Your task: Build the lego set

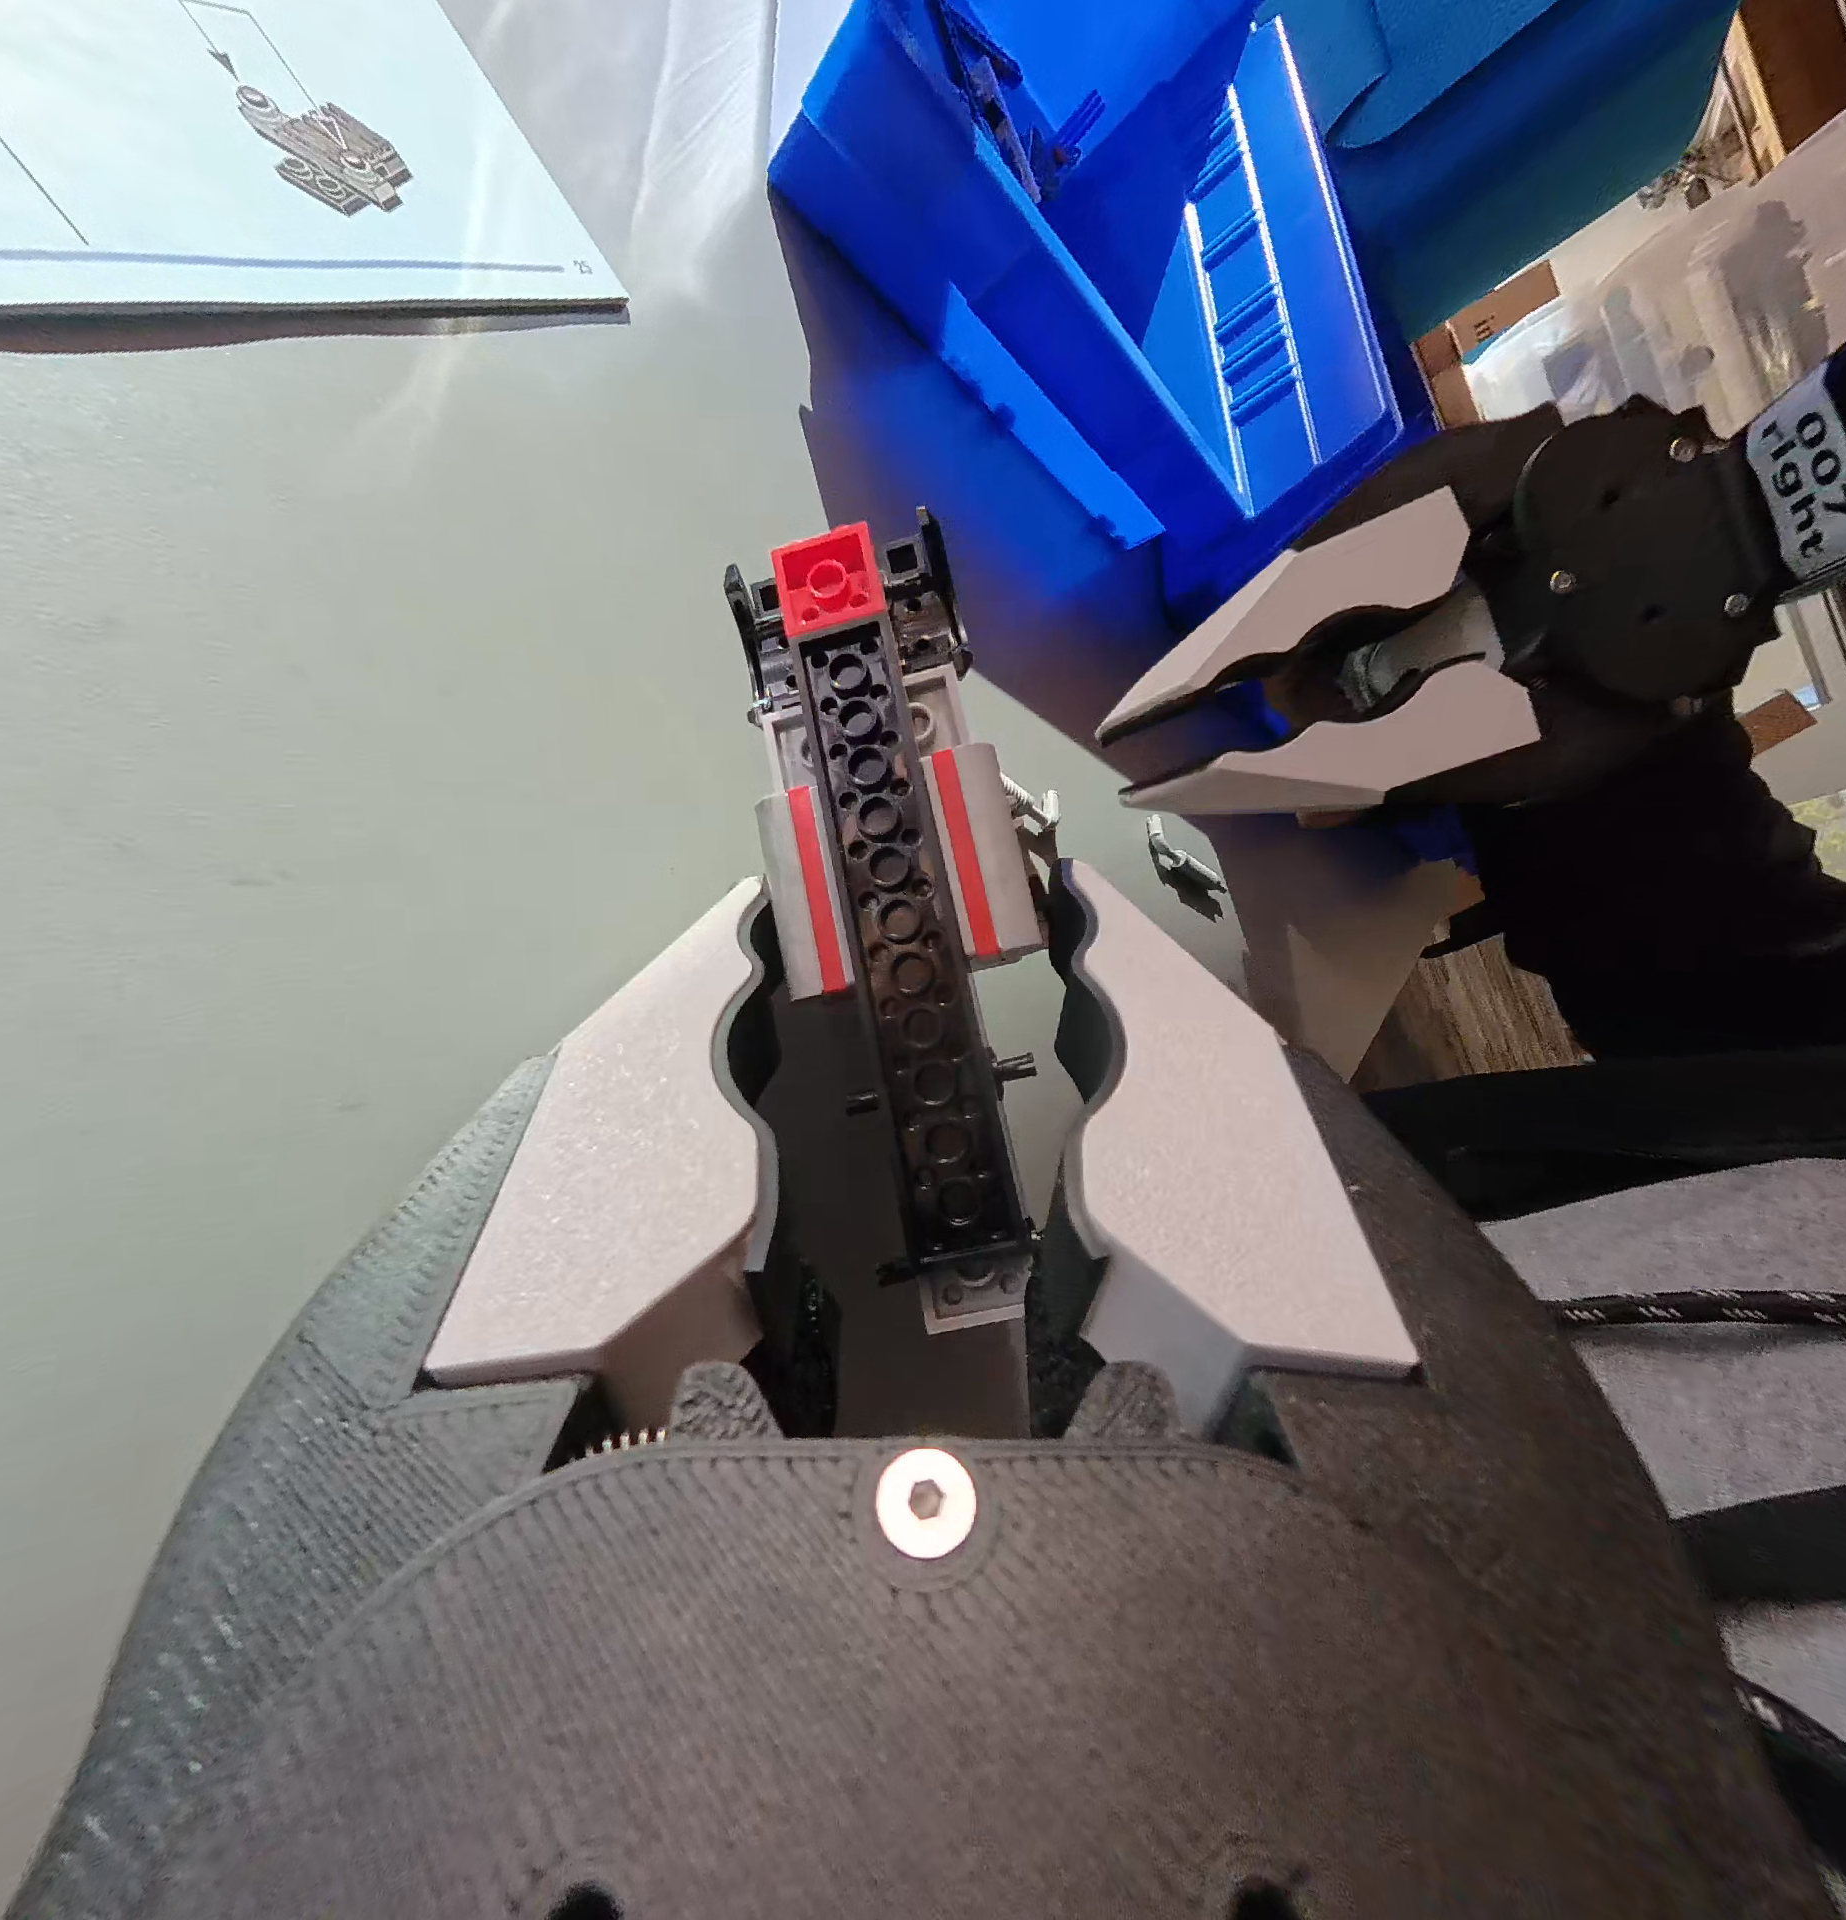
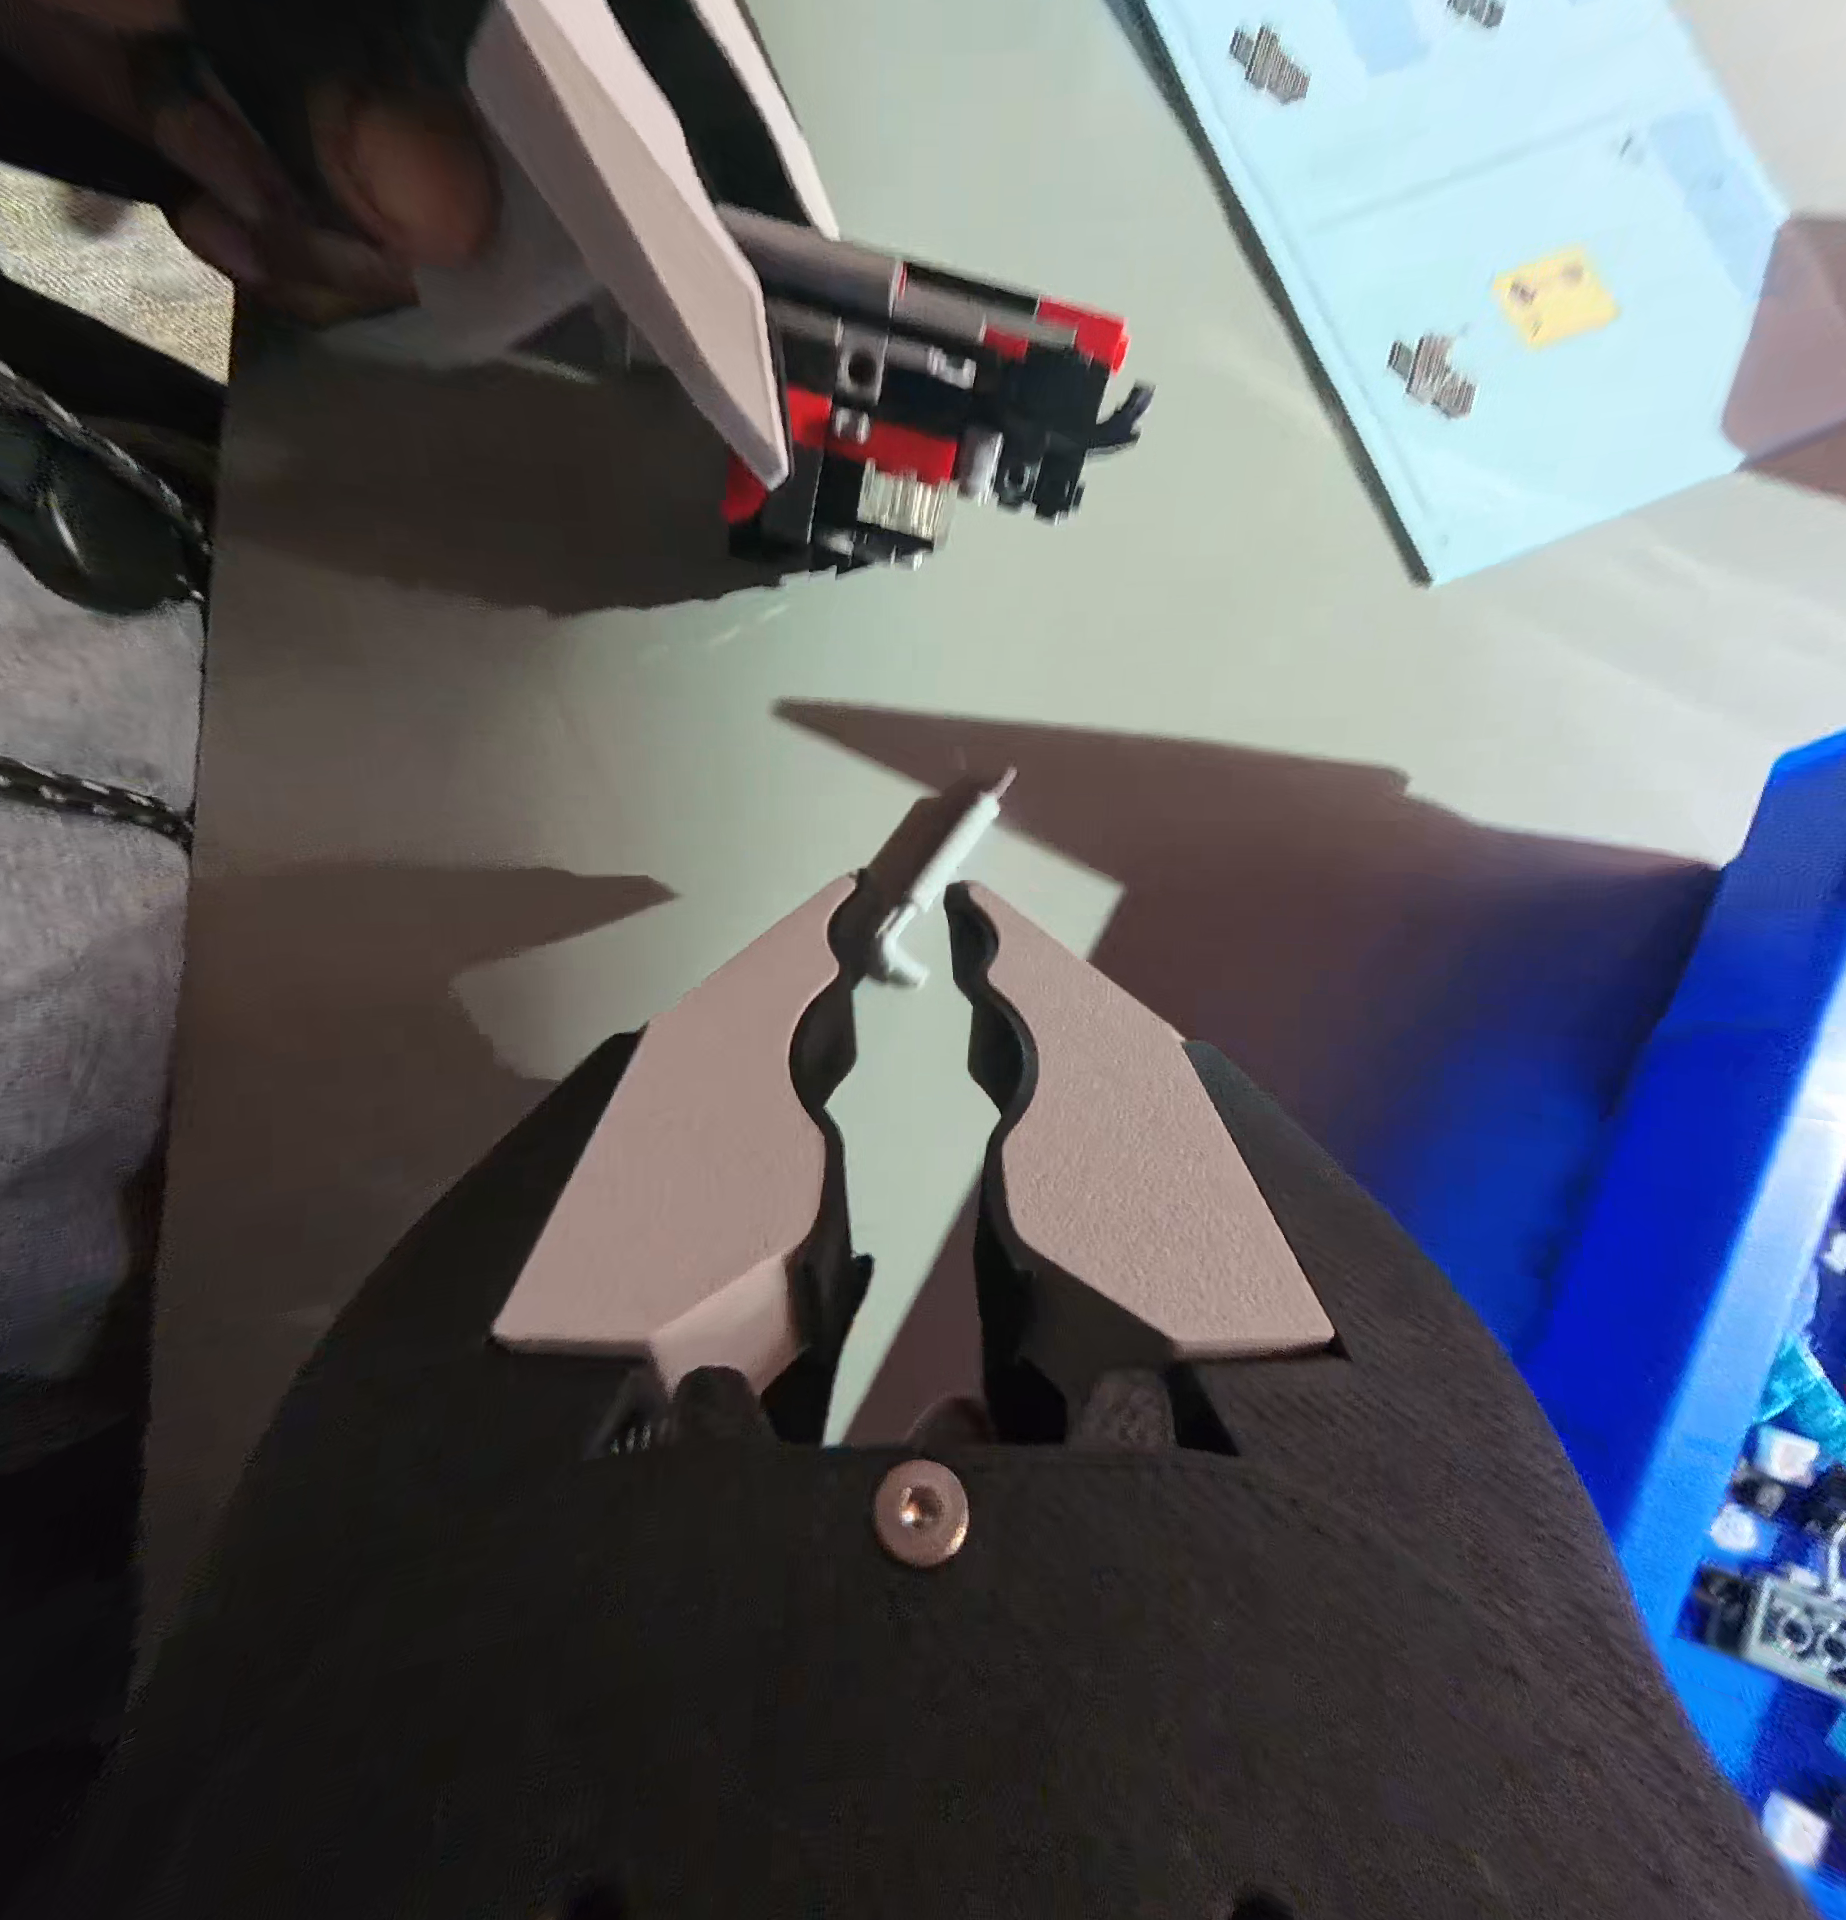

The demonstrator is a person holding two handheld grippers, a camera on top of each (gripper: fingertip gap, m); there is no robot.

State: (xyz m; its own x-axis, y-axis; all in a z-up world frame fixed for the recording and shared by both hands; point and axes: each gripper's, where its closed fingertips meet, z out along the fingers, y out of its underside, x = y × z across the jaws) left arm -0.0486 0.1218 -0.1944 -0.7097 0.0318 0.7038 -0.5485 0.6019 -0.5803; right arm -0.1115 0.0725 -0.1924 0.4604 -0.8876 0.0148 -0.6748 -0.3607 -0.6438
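A pale grey-green, smooth table [image 1: 306,727] fills most of both views, crossed by hard-edged shadows and patches of sunlight. Past its far edge in the left wrist view stand brown cardboard boxes [image 1: 1490,322], blurred, with wood-grain flooring [image 1: 1470,1013] showing below the table's edge. A black braided cable [image 1: 1719,1311] runs across grey fabric [image 1: 1667,1257] at the right of that view.

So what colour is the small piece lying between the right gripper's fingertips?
Light grey, the small piece; the right wrist view shows it best.
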